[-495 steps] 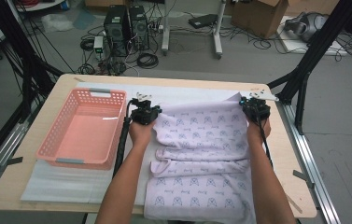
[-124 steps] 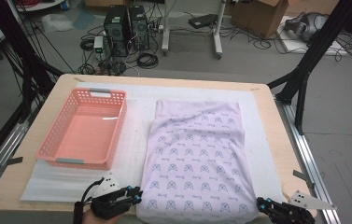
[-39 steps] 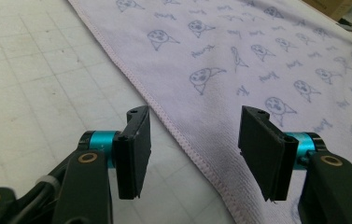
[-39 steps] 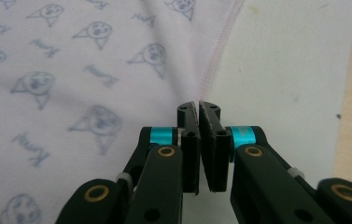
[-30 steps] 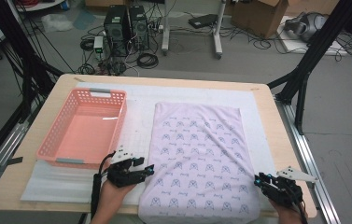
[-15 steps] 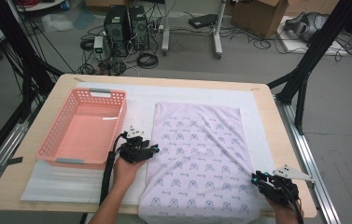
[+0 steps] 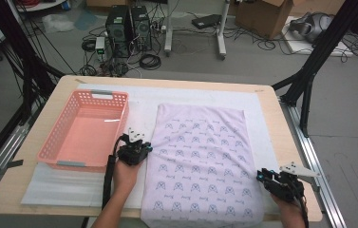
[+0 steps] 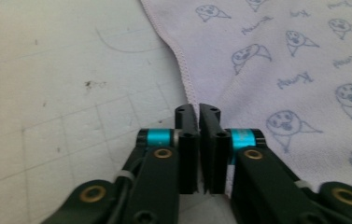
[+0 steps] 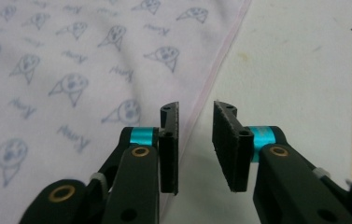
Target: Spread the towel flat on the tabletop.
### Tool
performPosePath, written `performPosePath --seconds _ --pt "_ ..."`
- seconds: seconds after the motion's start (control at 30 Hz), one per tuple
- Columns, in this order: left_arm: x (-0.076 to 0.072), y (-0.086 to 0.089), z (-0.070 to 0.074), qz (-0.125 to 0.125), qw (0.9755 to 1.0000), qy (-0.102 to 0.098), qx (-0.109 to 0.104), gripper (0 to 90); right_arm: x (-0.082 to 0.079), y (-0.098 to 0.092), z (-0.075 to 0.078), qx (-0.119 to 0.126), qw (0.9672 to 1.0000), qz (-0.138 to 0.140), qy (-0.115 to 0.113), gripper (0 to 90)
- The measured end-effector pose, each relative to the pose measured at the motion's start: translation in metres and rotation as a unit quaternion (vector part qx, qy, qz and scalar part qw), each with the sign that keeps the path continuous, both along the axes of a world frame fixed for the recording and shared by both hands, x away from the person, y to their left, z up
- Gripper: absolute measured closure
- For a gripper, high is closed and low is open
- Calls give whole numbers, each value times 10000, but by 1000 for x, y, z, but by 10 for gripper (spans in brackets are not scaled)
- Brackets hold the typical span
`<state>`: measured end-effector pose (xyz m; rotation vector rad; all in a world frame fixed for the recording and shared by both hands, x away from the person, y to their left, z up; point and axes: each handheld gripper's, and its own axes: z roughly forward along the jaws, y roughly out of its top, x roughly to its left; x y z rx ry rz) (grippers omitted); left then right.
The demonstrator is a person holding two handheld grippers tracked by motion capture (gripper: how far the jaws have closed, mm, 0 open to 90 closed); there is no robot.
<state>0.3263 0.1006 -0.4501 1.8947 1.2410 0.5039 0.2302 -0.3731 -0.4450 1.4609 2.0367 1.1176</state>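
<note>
Left gripper (image 7: 137, 151) at lower left of centre in the high view, pressed against the left hem of the lilac printed cloth (image 7: 202, 161), held from below by a hand (image 7: 125, 175) and forearm rising from the bottom edge. Right gripper (image 7: 274, 179) at lower right, parked at the cloth's right hem near the table (image 7: 281, 123) edge, grey three-cornered plate sticking out toward the right. Cloth spread flat on a white mat (image 7: 138, 107), filling the middle and lower middle of the frame, bottom edge draped over the near table rim. Pink basket (image 7: 84, 129) at left of centre, just beside the left gripper. Left gripper view next: left gripper (image 8: 198, 116) low in the frame, jaws just drawn together to a thin slit, clenched on the stitched hem of the cloth (image 8: 276, 60), which covers the upper right; white mat (image 8: 71, 93) across the left. Right gripper view last: right gripper (image 9: 196, 114) low in the frame, jaws parted a little wider just now, released, straddling the hem without pinching it; cloth (image 9: 71, 60) over the left and upper left, mat (image 9: 295, 70) at right.
</note>
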Motion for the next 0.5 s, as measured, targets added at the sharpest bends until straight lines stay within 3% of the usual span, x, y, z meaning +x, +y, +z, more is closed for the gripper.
performPosePath --seconds 0.07,0.13,0.23,0.33,0.37,0.4,0.47,0.5 --pt "-1 2 1 16 10000 61 -56 668 9 2 2 21 10000 -41 -1 662" --pt "-2 5 1 -76 9999 47 -147 606 20 4 4 22 10000 -90 -11 645" --pt "-2 11 3 -172 9988 -24 -463 571 39 10 4 329 9994 -115 51 667" --pt "0 14 4 -242 9976 -85 -650 557 63 17 -1 78 9994 -206 258 700" --pt "0 14 4 -284 9972 -70 -693 548 69 19 -2 -15 9991 -300 293 765" --pt "1 14 3 -320 9969 -63 -717 545 73 21 -2 -227 9985 -400 280 851" --pt "1 14 2 -386 9965 -45 -734 521 76 19 0 -430 9977 -444 287 874" --pt "1 14 3 -421 9960 -43 -782 508 76 20 1 -763 9954 -545 191 876"
